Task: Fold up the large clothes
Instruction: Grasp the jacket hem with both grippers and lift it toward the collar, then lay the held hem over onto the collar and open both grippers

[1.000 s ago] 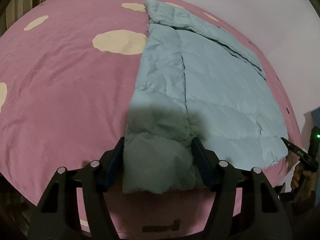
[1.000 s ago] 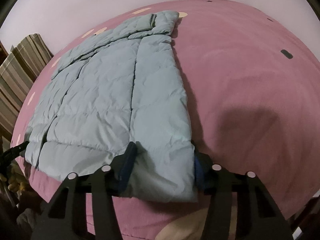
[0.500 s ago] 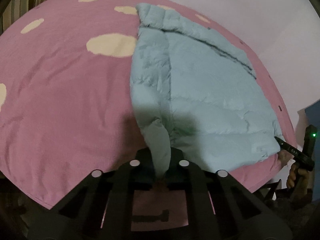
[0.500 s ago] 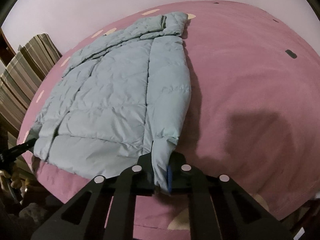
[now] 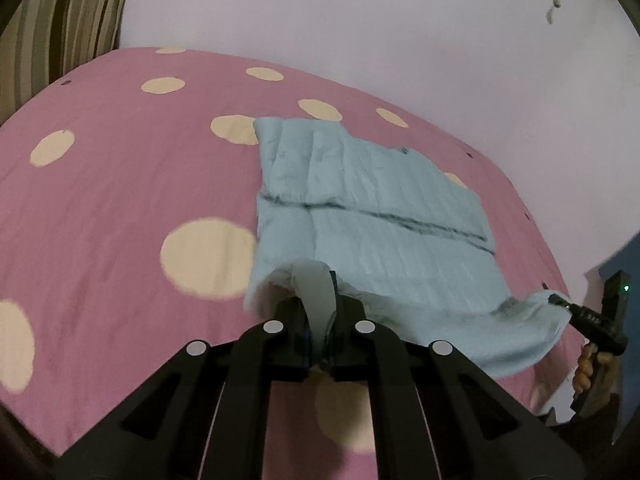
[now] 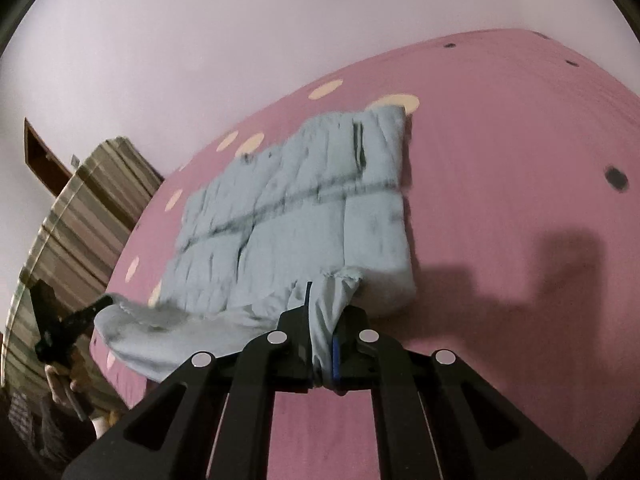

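Together, the left gripper point(image 5: 320, 320) and right gripper point(image 6: 322, 332) each clamp a near hem corner of the pale blue quilted jacket point(image 5: 372, 216) — its far part lying on the pink spotted bedspread point(image 5: 120, 184).

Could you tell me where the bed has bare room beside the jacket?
Bare pink bedspread lies open right of the jacket, out to the bed's edge. The dotted stretch on its left is free too. The near hem is crowded: both grippers clamp it.
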